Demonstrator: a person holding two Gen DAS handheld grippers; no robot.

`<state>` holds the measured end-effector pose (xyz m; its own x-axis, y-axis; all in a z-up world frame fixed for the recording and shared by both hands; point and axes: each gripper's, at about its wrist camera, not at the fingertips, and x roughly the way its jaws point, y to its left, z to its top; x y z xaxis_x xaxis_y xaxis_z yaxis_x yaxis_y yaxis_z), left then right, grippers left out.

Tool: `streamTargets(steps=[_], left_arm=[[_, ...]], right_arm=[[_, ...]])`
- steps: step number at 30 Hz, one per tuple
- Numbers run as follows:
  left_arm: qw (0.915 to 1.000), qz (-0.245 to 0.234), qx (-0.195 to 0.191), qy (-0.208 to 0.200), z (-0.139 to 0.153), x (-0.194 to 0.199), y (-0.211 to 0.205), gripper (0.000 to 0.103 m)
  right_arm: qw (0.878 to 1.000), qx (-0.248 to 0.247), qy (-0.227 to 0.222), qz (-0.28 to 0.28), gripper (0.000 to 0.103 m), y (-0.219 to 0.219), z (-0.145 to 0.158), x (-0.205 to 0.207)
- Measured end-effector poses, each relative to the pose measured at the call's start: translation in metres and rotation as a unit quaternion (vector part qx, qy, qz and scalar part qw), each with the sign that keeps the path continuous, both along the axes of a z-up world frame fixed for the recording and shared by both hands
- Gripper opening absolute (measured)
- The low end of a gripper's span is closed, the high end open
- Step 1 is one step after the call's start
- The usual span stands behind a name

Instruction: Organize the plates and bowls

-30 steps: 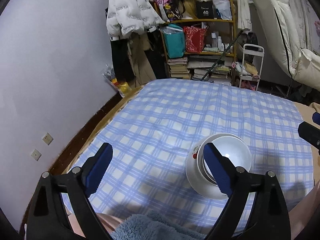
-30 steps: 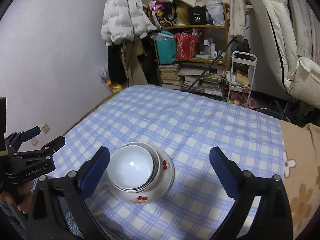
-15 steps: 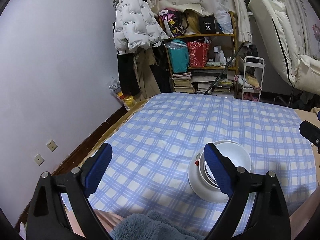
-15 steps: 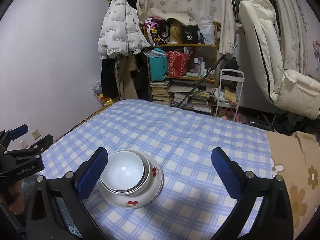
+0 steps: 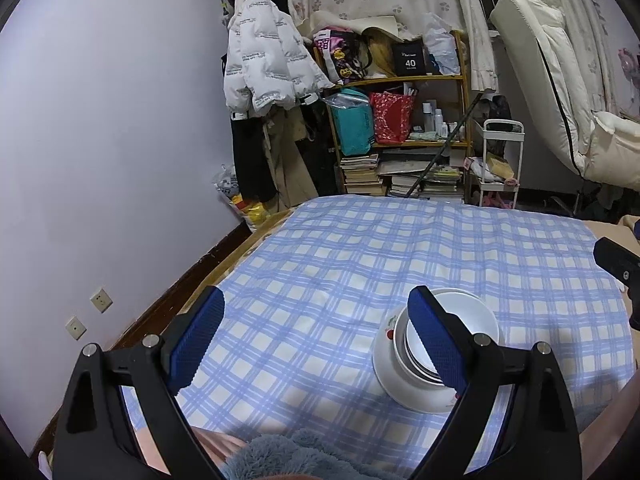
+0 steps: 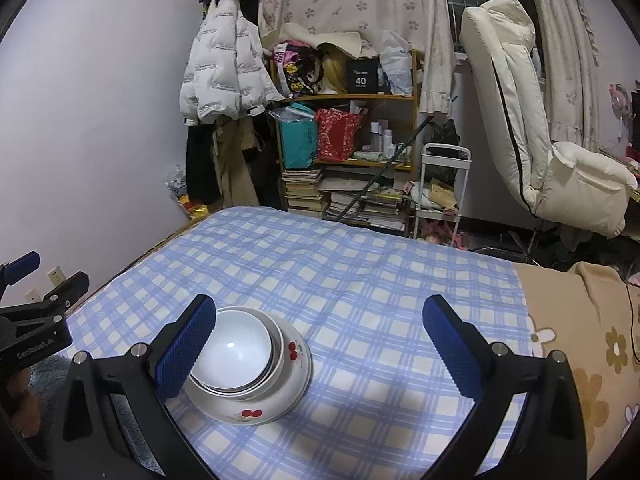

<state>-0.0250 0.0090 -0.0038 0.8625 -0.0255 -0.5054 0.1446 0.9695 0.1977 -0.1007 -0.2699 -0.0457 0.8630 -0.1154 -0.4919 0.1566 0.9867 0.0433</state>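
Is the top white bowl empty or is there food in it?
Empty. The top bowl shows only clean white inside with a light glint, nested in the cherry plate.

Both grippers are drawn up and back from the stacked bowls [image 6: 240, 354] compared with a second ago. In the right wrist view the stack is now seen lower and smaller, with more of the wall and curtains [image 6: 360, 4] revealed. The left gripper [image 5: 314, 336] is likewise raised, so the shelf [image 5: 400, 120] is seen lower.

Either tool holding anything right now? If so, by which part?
Nothing is held. The left tool and right tool are both wide open and empty; the stacked bowls sit on the cherry-print plate, on the checked cloth.
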Motion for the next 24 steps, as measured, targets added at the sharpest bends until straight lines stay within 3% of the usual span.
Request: streamTargets(steps=[24], left_arm=[[1.0,-0.004,-0.001,-0.008,0.0016,-0.0038,-0.001,0.092]], right_arm=[[1.0,-0.002,-0.002,-0.008,0.103,-0.0042,0.0009,-0.0013]])
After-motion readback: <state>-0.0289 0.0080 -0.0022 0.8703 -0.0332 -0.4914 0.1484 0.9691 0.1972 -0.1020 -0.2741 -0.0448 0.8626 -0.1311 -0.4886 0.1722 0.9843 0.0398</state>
